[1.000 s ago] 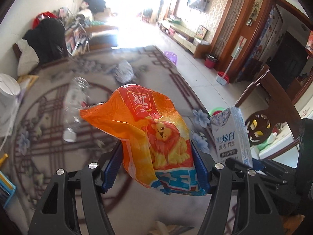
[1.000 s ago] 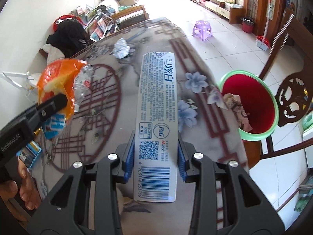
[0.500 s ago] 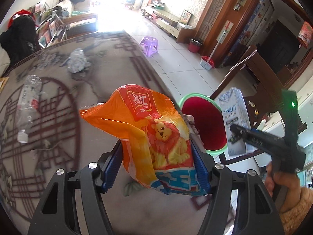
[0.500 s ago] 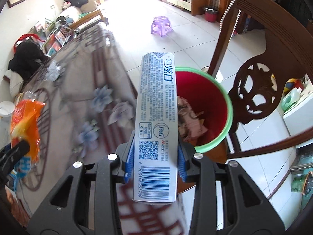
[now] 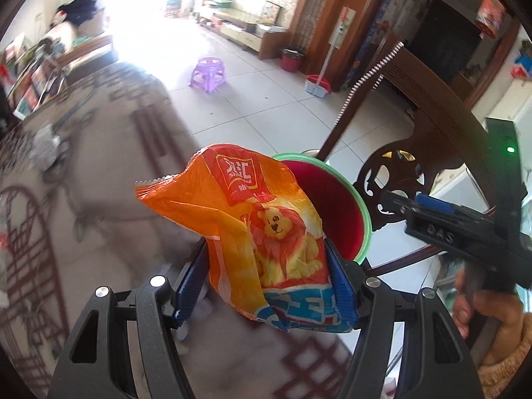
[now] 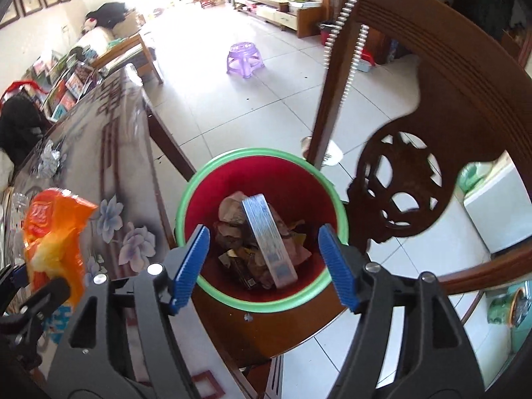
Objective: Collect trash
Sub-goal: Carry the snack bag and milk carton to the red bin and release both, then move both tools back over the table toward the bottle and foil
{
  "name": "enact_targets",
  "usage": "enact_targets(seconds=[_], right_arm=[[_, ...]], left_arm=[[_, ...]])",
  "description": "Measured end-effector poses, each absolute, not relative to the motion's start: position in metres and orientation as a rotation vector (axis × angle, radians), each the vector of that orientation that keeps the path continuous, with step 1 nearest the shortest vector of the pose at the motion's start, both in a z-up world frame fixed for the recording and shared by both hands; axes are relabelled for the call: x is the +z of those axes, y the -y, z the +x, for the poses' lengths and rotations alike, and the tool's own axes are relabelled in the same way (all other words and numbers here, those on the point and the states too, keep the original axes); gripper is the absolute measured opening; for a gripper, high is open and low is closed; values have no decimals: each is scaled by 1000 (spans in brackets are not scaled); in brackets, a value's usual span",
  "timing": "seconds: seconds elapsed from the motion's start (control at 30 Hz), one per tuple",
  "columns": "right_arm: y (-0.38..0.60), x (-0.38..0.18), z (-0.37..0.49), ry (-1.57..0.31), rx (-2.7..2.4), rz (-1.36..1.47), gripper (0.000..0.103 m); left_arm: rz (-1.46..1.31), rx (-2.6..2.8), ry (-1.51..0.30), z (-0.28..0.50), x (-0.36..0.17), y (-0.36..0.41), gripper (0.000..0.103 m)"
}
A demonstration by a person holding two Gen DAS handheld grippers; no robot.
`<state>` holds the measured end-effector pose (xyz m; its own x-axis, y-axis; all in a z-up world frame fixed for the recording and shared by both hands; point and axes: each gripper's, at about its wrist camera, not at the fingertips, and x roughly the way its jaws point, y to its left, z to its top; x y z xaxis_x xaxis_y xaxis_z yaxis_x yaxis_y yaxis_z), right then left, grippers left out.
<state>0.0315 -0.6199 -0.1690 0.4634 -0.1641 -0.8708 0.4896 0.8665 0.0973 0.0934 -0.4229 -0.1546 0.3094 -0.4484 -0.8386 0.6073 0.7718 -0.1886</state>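
My left gripper (image 5: 266,282) is shut on an orange snack bag (image 5: 262,229) with a lion picture, held above the table edge next to the red bin with a green rim (image 5: 360,206). The bag also shows in the right wrist view (image 6: 53,232). My right gripper (image 6: 262,266) is open and empty, directly above the red bin (image 6: 266,301). A blue-and-white toothpaste box (image 6: 269,239) lies inside the bin on crumpled brown trash. The right gripper also shows in the left wrist view (image 5: 432,219).
The bin stands on a wooden chair (image 6: 432,139) beside the patterned table (image 6: 113,173). Crumpled foil (image 6: 50,159) and a clear bottle (image 6: 13,212) lie on the table. A purple stool (image 6: 244,58) stands on the tiled floor.
My right gripper opened and the toothpaste box dropped into the bin. My left gripper swung right with the snack bag, closer to the bin.
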Motion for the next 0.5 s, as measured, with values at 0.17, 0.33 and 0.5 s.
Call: enact_targets(seconds=[0.17,0.33,0.5], right_arm=[[636,-153,3,-981,-508,367,67],[643,-129,-11,-924,-571,363,74],[627,-110,-14,-914,-585,325,77]], left_arm=[[230,-777,-1016,98,-160,473,66],[273,-777,-1009,103,-160,496,80],[202,-750,-1011,107,-151,467,82]])
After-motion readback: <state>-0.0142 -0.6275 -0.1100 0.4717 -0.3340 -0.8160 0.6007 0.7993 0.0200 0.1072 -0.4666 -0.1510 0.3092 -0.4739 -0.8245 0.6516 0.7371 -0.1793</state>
